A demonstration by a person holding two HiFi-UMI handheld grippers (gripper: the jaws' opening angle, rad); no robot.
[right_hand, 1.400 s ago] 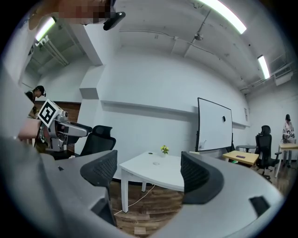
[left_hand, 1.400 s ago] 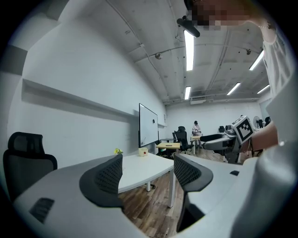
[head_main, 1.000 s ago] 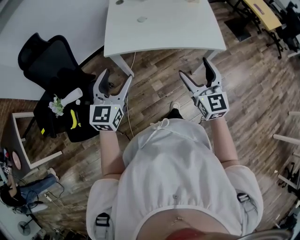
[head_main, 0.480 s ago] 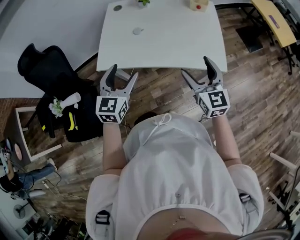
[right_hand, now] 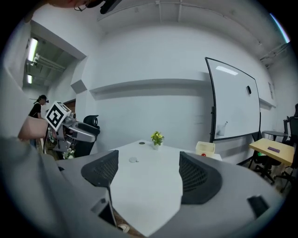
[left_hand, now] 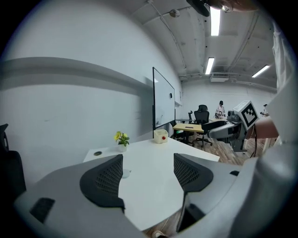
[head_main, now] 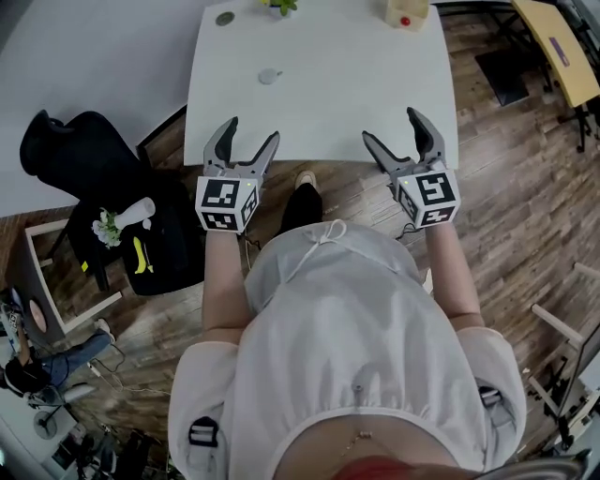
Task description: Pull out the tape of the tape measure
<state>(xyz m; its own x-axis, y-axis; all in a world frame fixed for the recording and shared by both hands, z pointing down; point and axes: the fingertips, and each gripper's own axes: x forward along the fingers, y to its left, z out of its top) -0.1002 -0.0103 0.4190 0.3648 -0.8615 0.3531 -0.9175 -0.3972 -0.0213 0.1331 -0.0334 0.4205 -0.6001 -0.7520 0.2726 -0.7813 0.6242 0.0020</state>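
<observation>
A white table [head_main: 356, 84] stands ahead of me. On it lies a small round grey object [head_main: 270, 76], which also shows in the left gripper view [left_hand: 125, 173] and the right gripper view [right_hand: 133, 160]; I cannot tell if it is the tape measure. A pale yellow box with a red dot [head_main: 405, 11] sits at the far right. My left gripper [head_main: 251, 131] hangs open at the table's near edge, holding nothing. My right gripper [head_main: 390, 127] is open and empty too, at the same edge further right.
A small potted plant [head_main: 281, 5] and a dark round cap [head_main: 224, 18] sit at the table's far edge. A black office chair [head_main: 66, 150] and a black bag [head_main: 141, 244] with a banana stand left. Wooden floor lies below; other desks [head_main: 558, 42] are at right.
The person has stepped toward the table. Both grippers, still open, have moved from over the floor up to the table's near edge, and more of the tabletop shows.
</observation>
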